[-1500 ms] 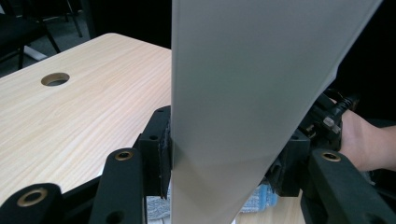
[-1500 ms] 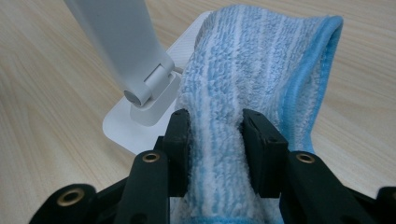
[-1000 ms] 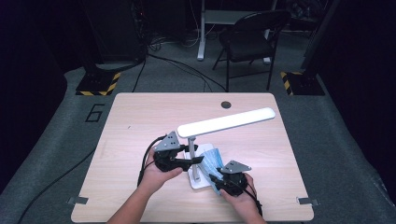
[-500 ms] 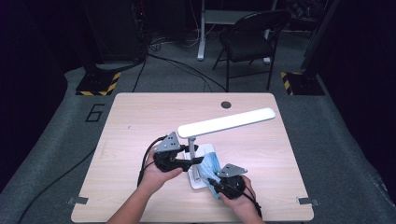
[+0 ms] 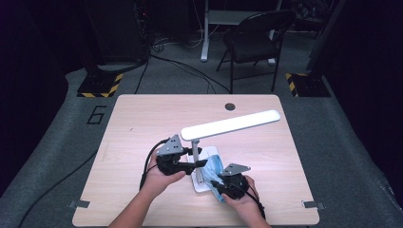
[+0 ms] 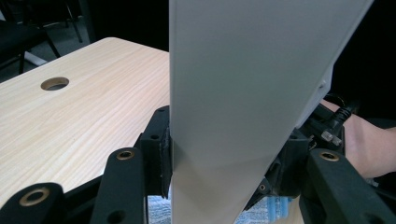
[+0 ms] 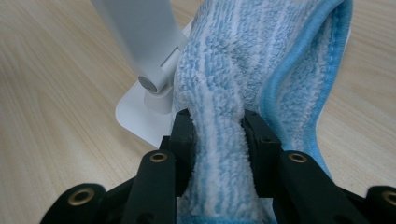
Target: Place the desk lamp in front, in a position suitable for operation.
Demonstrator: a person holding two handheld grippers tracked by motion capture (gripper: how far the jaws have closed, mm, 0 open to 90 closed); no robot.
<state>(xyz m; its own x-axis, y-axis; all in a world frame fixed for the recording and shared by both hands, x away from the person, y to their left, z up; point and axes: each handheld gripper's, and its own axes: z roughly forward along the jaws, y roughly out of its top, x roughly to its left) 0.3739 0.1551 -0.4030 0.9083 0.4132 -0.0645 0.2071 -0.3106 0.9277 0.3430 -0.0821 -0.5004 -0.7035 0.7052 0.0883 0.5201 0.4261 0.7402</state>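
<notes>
A white desk lamp stands near the table's front, with a long head (image 5: 230, 126), a flat stem (image 5: 195, 151) and a square base (image 5: 203, 184). My left gripper (image 5: 197, 164) is shut on the stem (image 6: 233, 93), which stands between its pads (image 6: 164, 149). A blue and white striped cloth (image 5: 215, 167) lies over the base. My right gripper (image 5: 216, 183) has just been closing its jaws and is shut on a bunched fold of the cloth (image 7: 261, 56), right beside the stem's hinge (image 7: 154, 86) and the base (image 7: 135, 123).
The wooden table (image 5: 142, 123) has a round cable hole (image 5: 230, 106) at its far edge. A folding chair (image 5: 256, 38) and cables stand on the grey floor beyond. The right hand (image 6: 369, 144) shows behind the stem in the left gripper view.
The cloth looks more gathered at the right gripper's jaws. Both hands and the lamp stay where they were.
</notes>
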